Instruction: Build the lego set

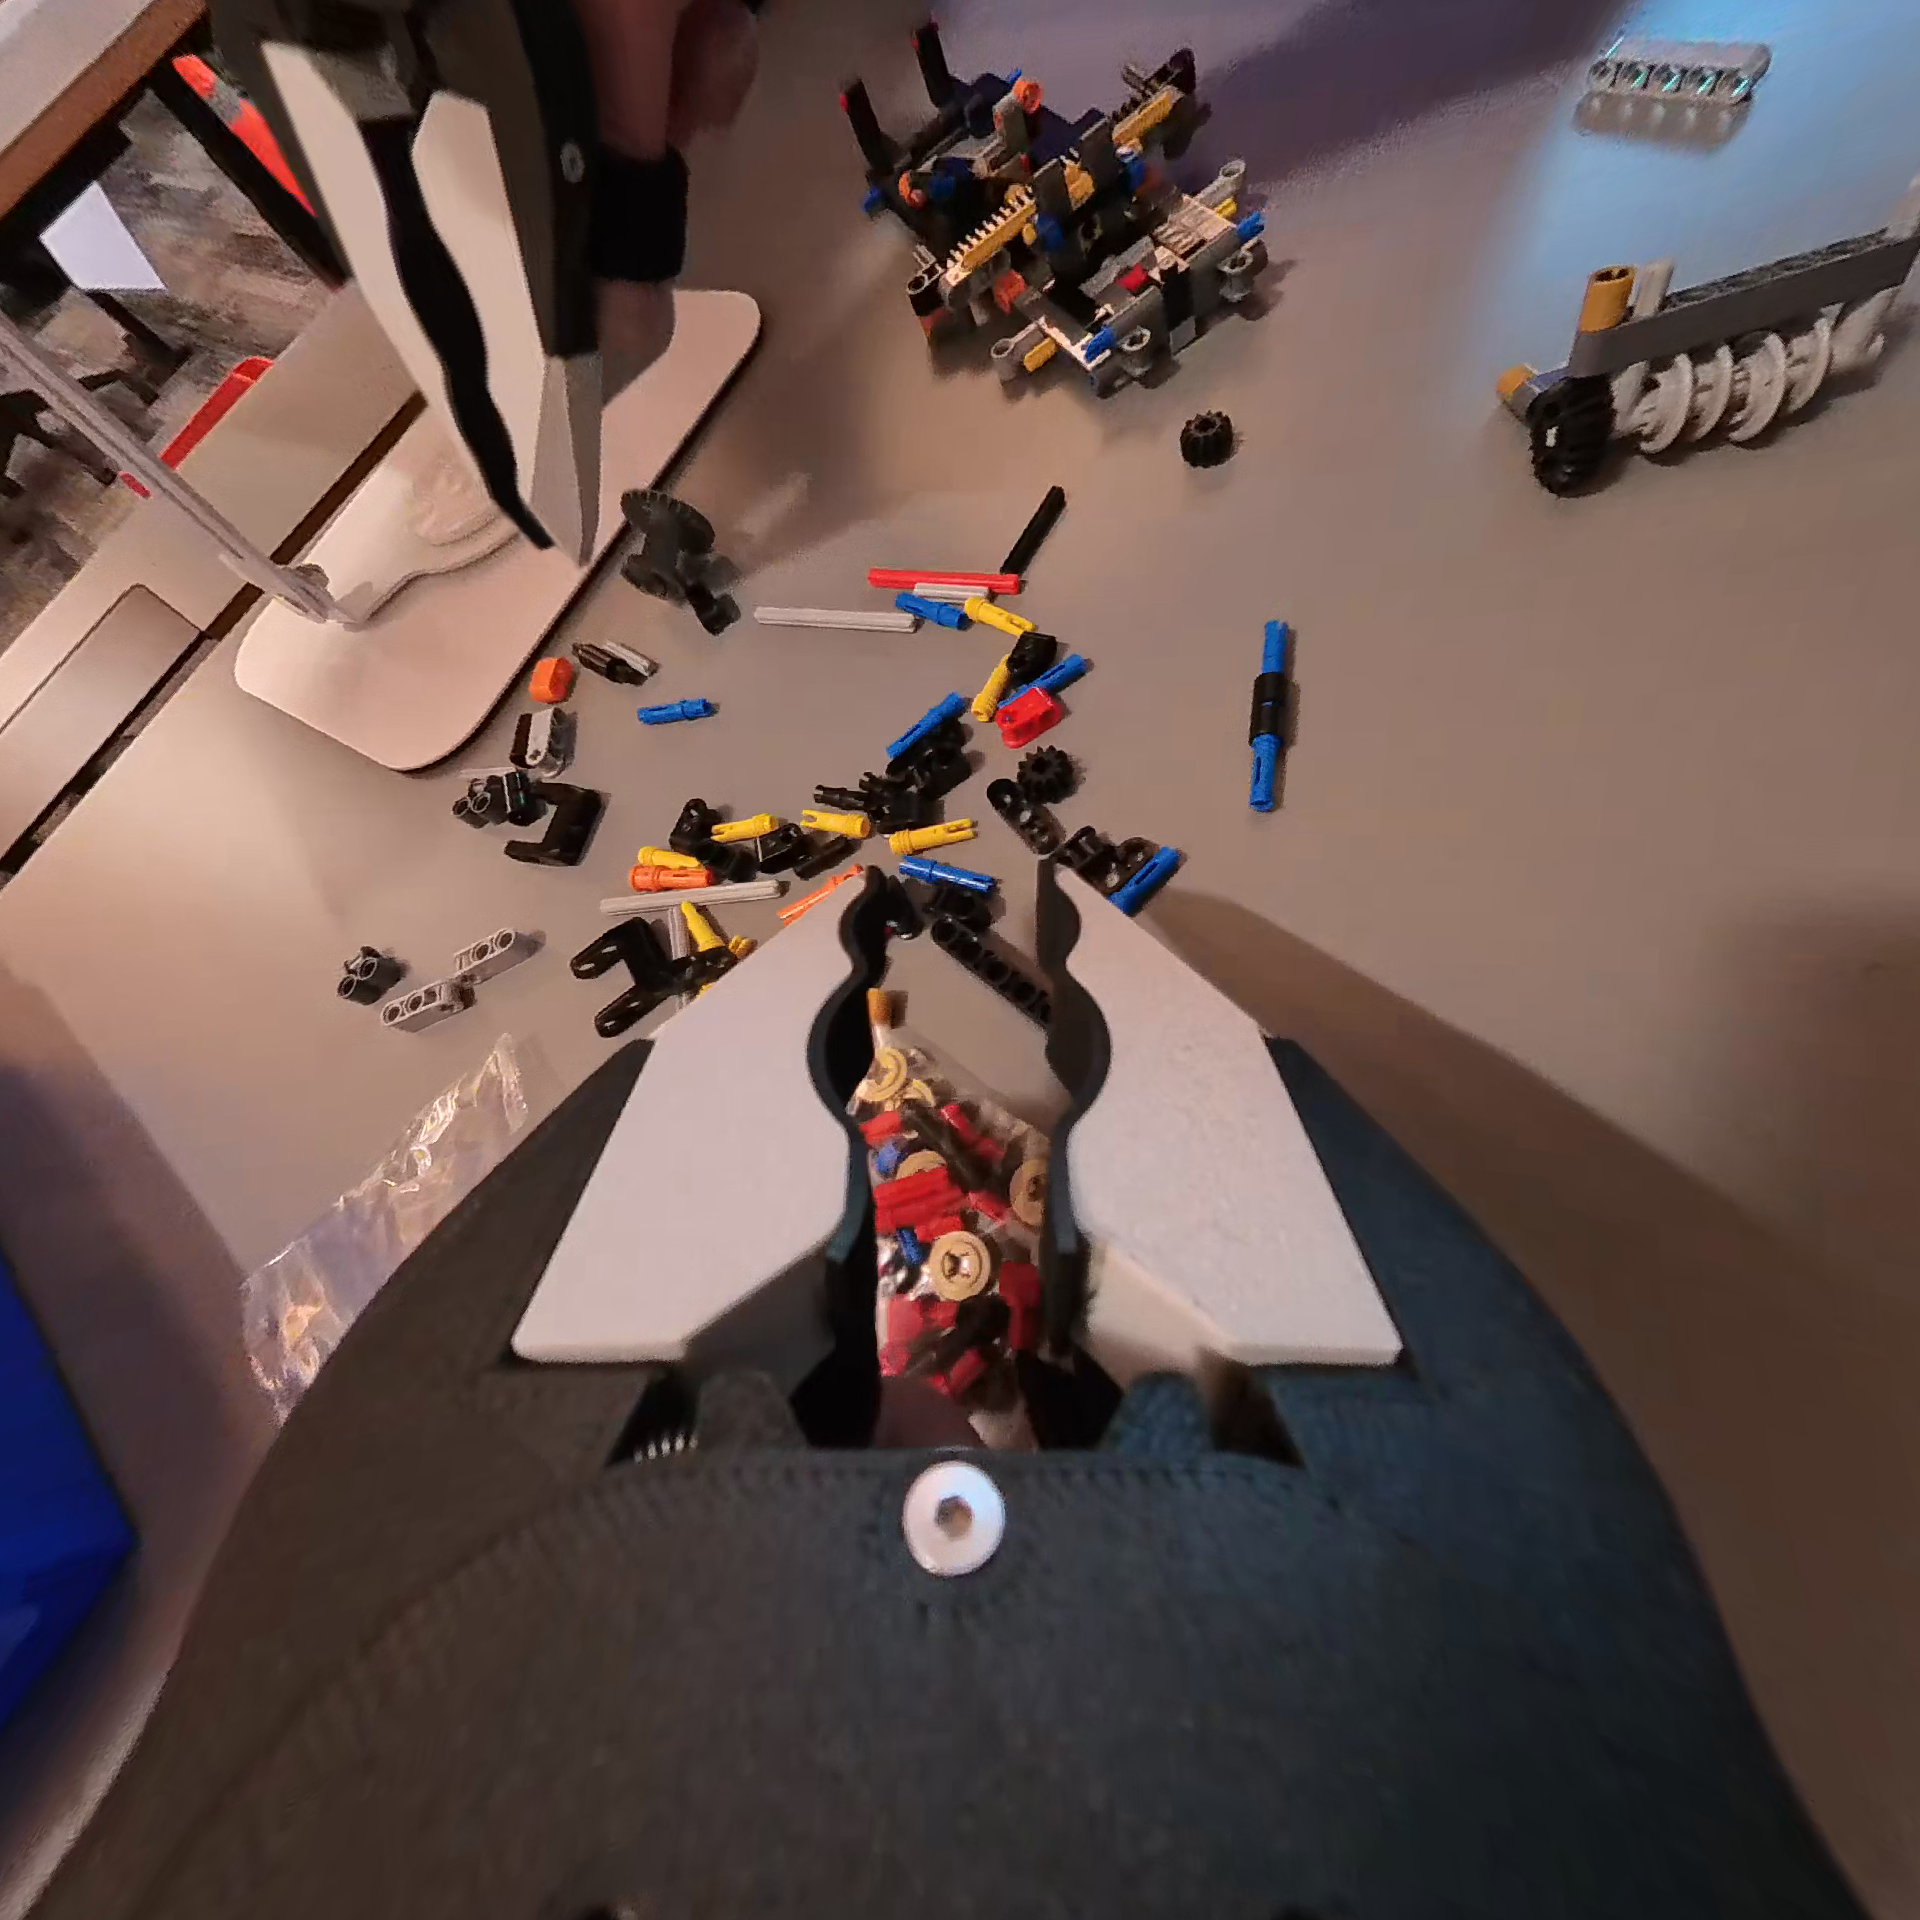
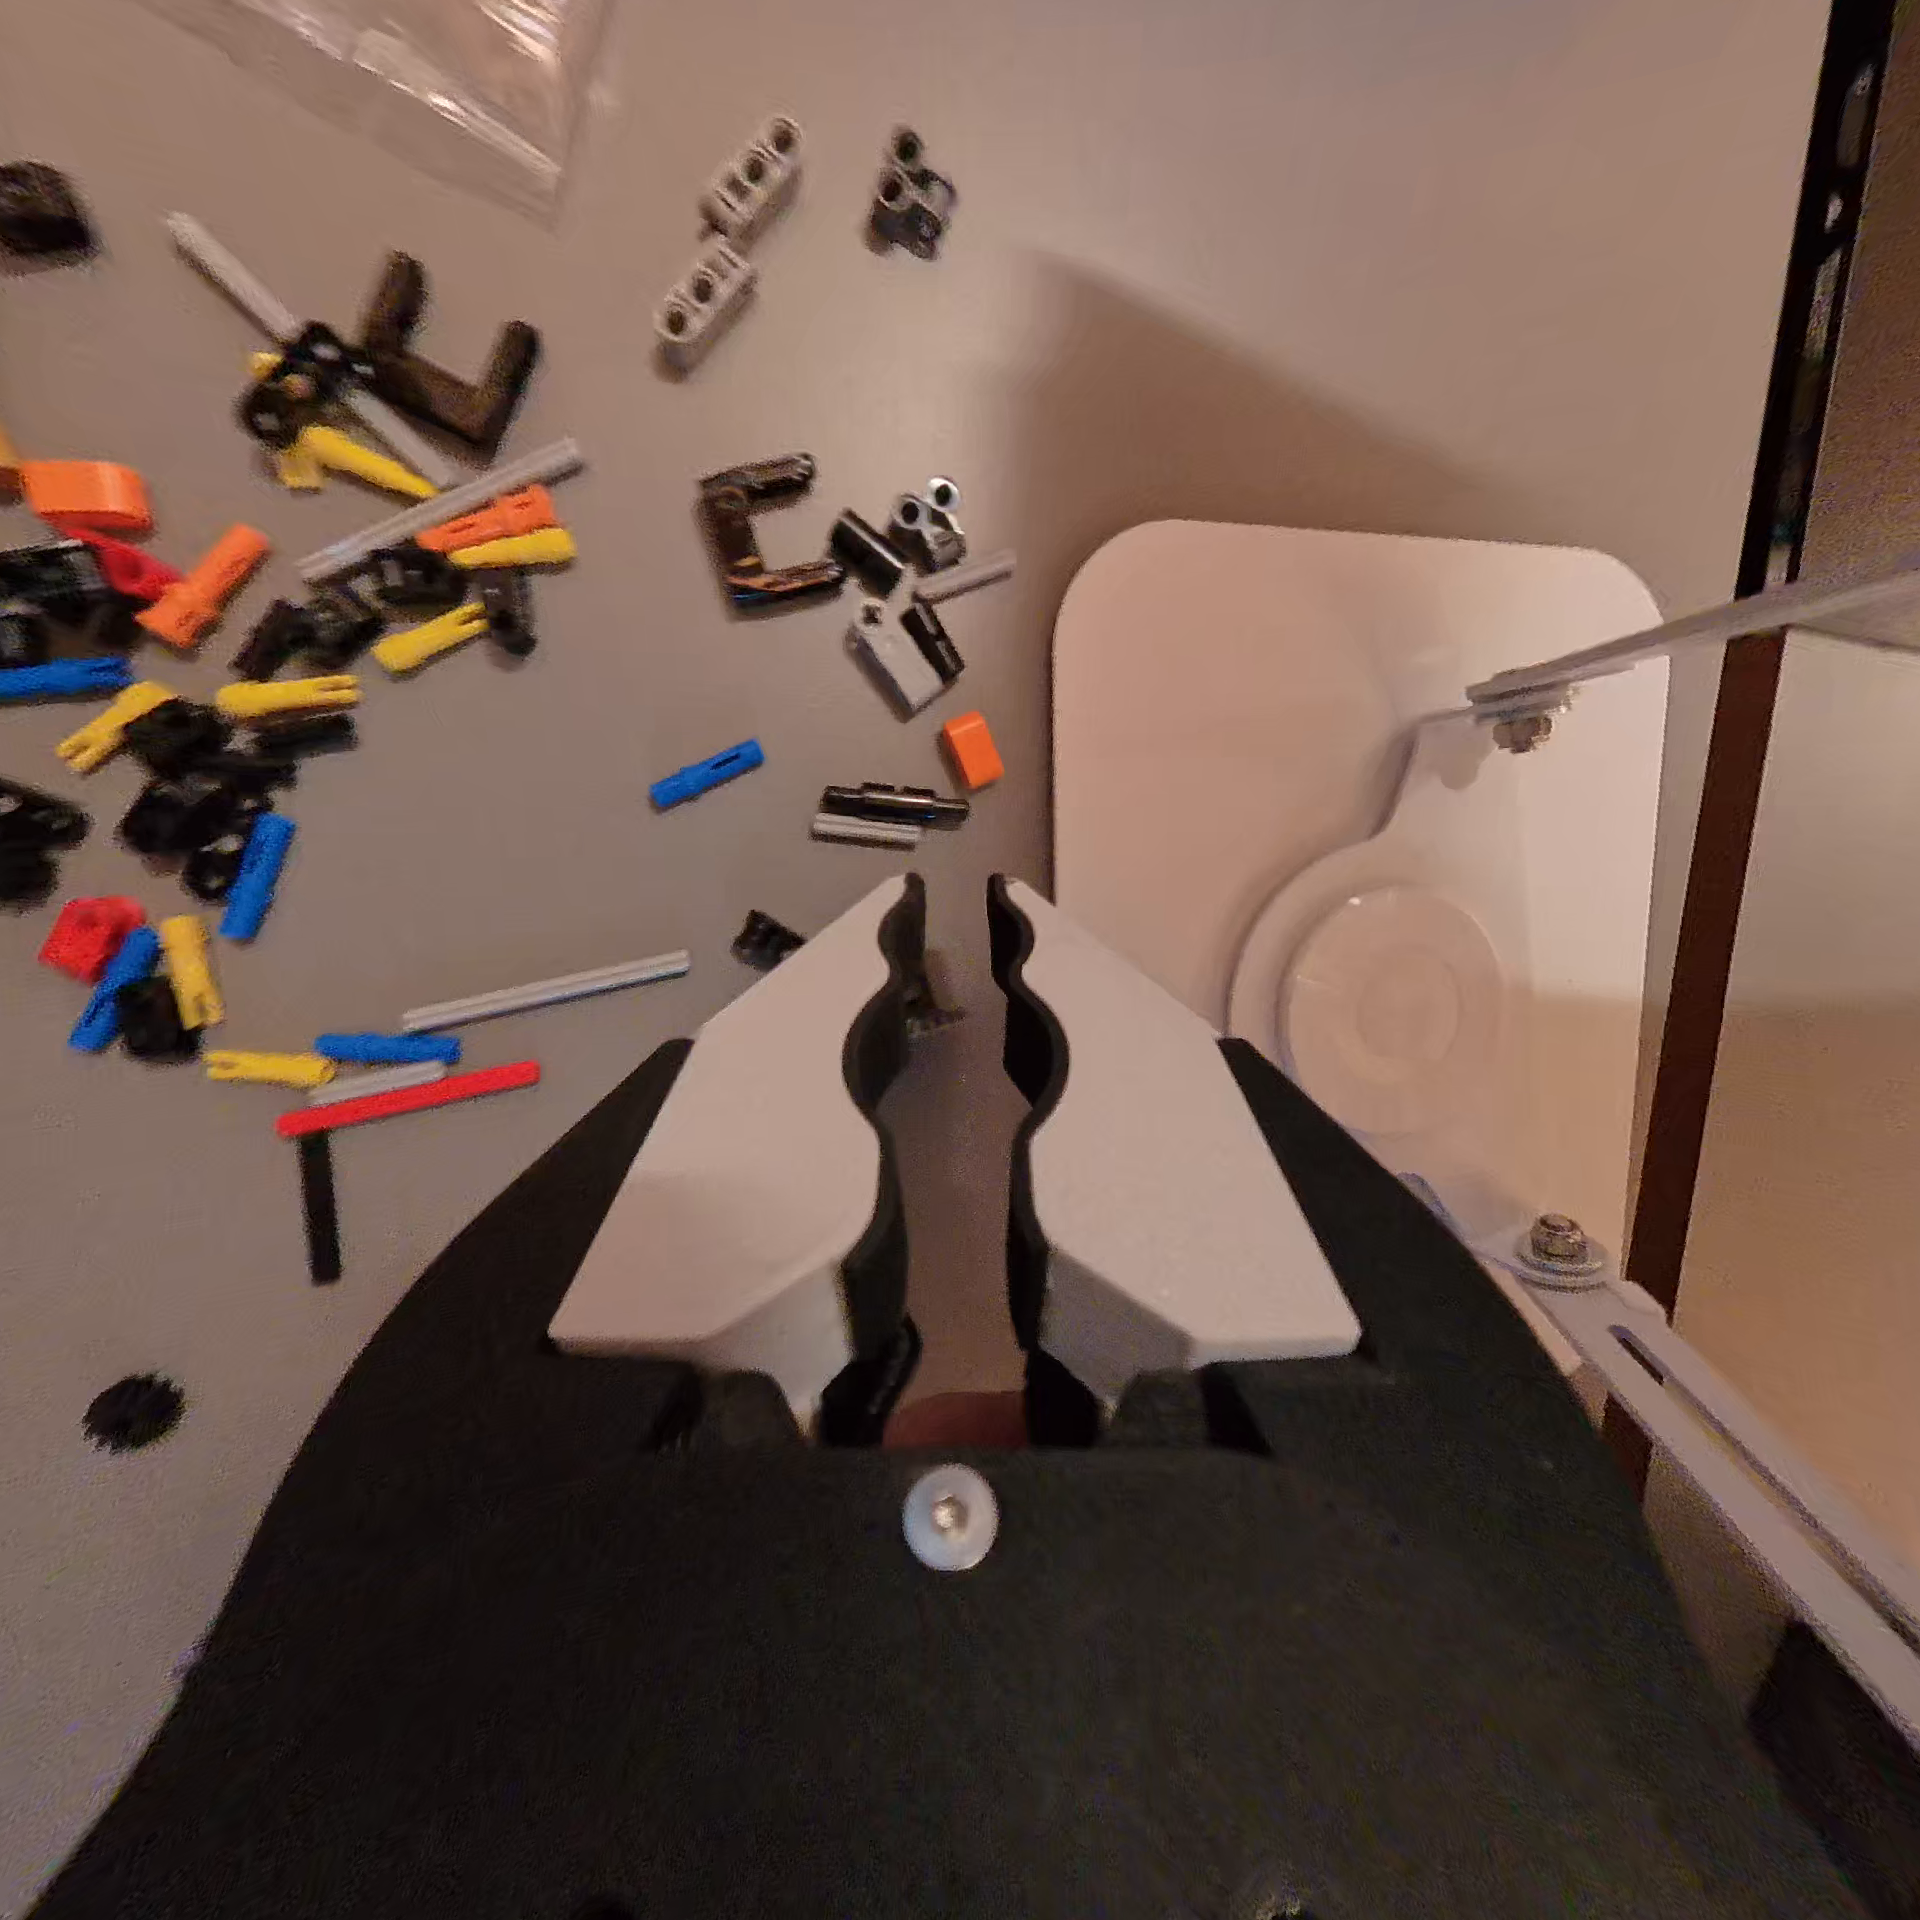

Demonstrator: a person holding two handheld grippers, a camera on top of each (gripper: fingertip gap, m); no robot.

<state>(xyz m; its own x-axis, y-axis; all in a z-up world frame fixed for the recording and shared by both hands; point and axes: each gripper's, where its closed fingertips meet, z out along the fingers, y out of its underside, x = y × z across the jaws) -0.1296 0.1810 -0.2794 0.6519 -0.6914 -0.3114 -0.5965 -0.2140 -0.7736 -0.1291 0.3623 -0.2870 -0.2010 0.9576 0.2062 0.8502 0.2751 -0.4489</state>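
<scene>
The left hand-held gripper [image 1: 961, 894] stands spread over a clear bag of small parts [image 1: 951, 1216] that shows between its fingers. Just beyond its tips, loose lego pieces [image 1: 831, 790] scatter across the bench [image 1: 1455, 831], with the half-built model [image 1: 1070, 229] farther ahead. The right hand-held gripper [image 2: 954, 894] is slightly parted, holding nothing, beside a white stand base [image 2: 1351, 790].
</scene>
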